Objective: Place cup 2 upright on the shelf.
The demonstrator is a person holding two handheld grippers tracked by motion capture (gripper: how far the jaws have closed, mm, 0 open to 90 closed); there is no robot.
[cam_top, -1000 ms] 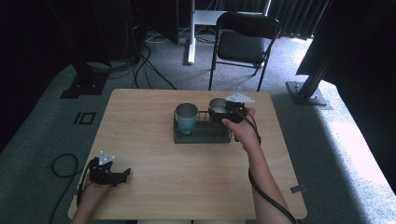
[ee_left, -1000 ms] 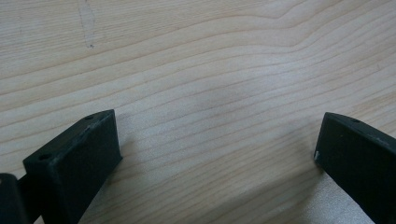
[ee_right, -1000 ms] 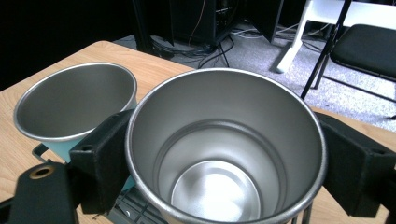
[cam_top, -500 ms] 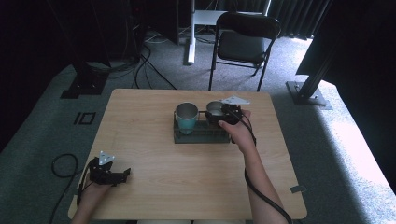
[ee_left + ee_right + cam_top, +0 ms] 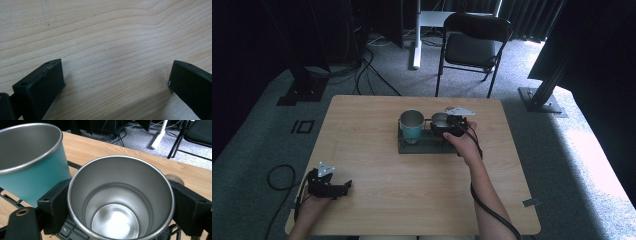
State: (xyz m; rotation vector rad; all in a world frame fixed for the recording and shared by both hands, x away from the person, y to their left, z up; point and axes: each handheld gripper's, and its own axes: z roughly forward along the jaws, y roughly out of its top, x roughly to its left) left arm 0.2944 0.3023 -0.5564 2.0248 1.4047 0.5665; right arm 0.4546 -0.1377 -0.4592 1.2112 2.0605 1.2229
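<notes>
At the lower left of the high view, the left tongs [image 5: 343, 187] rest low over the table [image 5: 377, 200], a flat top of pale wood with rounded corners. The left gripper view shows the two black block-shaped jaws spread wide, with fine, wavy wood grain and no object between them. A person's left hand [image 5: 309, 206] holds this tool at the table's near edge.

Toward the middle of the high view, a low black wire rack [image 5: 412, 148] sits on the table. At its left end stands a teal cup [image 5: 412, 128], round, with a bare metal rim and a smooth matte teal wall.

Just right of the teal cup stands the steel cup [image 5: 439, 121], also on the rack. In the right gripper view, the steel cup [image 5: 120, 200] is a round, brushed-metal vessel with a rolled rim and a shiny flat bottom, open end up. The right tongs [image 5: 120, 203] grip it: one black jaw presses each side of its wall, below the rim. The teal cup [image 5: 32, 167] stands close beside the left jaw, at the upper left of that view.
</notes>
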